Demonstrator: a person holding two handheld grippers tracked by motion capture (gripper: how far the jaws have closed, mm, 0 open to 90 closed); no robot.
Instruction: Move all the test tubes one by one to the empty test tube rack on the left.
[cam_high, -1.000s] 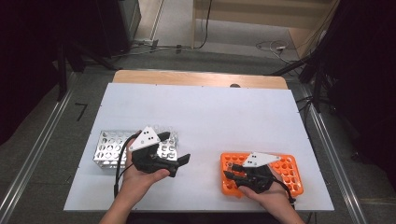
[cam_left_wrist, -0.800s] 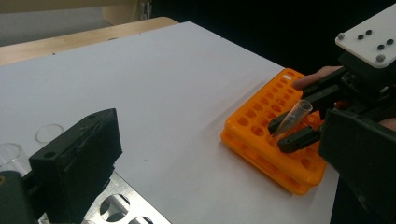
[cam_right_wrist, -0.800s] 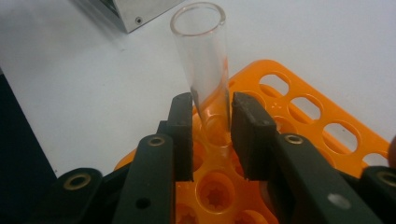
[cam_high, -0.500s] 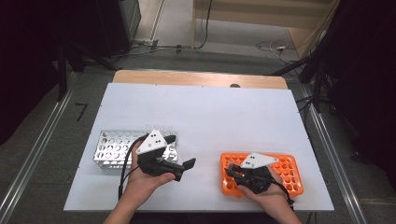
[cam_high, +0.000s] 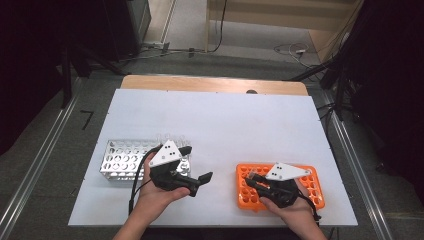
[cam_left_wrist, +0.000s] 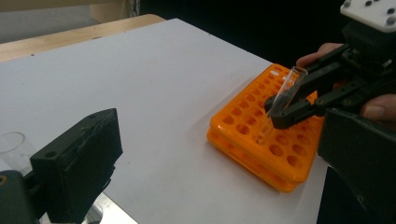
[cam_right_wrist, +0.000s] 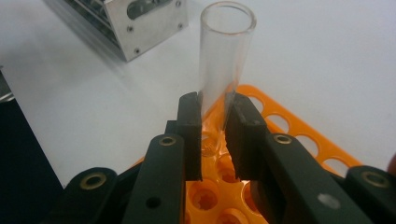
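The glass tube (cam_right_wrist: 225, 70) is held between the jaws of the right tongs (cam_right_wrist: 214, 140) in the right gripper view, closed on its lower part, with its bottom at a hole of the orange rack (cam_right_wrist: 299, 130). It leans a little, so I think it could catch the hole's edge or slip if pushed down crooked.

In the left gripper view, the tube stands tilted over the rack, and another clear tube (cam_left_wrist: 14, 149) is near the left tongs (cam_left_wrist: 215, 154), which are wide open and empty.

In the high view, the metal rack (cam_high: 120, 160) sits on the bench (cam_high: 225, 120) at the left, well apart from the orange one; nothing stands between.
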